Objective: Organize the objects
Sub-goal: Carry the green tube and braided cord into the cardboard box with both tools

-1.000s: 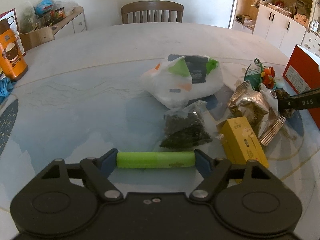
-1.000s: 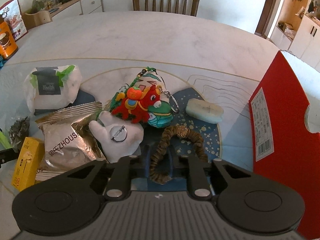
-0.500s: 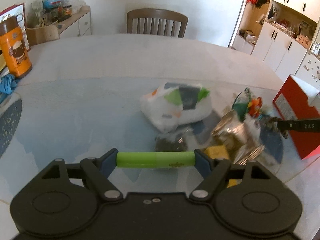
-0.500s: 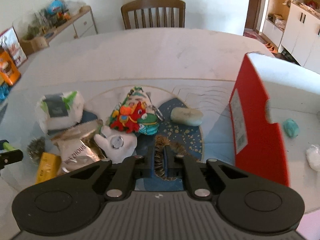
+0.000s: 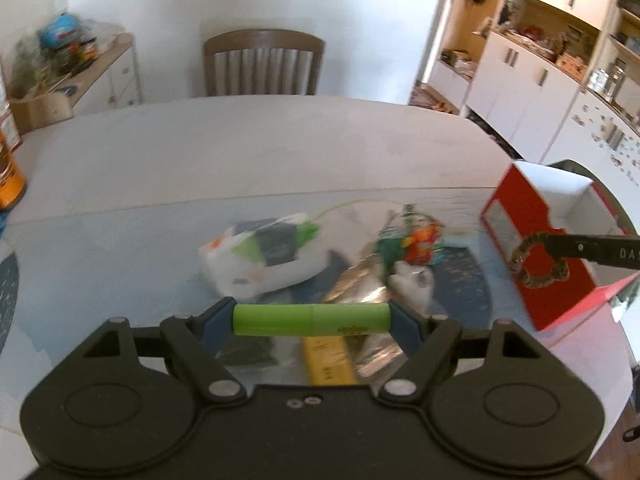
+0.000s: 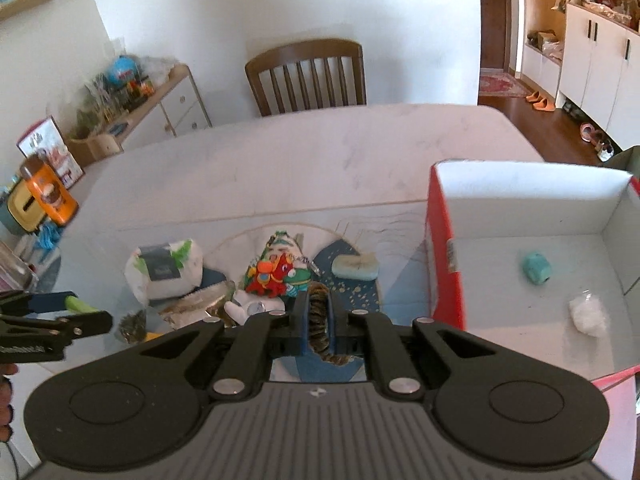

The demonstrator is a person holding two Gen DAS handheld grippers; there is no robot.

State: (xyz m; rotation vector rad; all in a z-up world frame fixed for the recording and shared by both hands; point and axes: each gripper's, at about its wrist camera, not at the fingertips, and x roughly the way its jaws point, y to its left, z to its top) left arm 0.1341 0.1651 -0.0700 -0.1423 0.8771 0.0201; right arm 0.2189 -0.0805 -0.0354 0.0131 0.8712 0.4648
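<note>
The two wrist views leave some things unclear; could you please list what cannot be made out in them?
- Yellow box, left wrist view: mostly hidden behind the green tube and gripper body; print blurred.
- Brown hair tie, right wrist view: the right gripper covers most of it.
- Red box, right wrist view: cut off by the right edge.
- White packet, left wrist view: label motion-blurred.

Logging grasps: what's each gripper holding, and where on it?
Left gripper: green tube, clamped end to end. Right gripper: brown scrunchie, pinched across one side of its loop.

right gripper (image 6: 318, 322) | lifted brown braided hair tie (image 6: 319, 316) off table, now raised beside open red cardboard box (image 5: 536, 276) | left gripper (image 5: 312, 320) | raised with green cylindrical tube (image 5: 311, 319)
</note>
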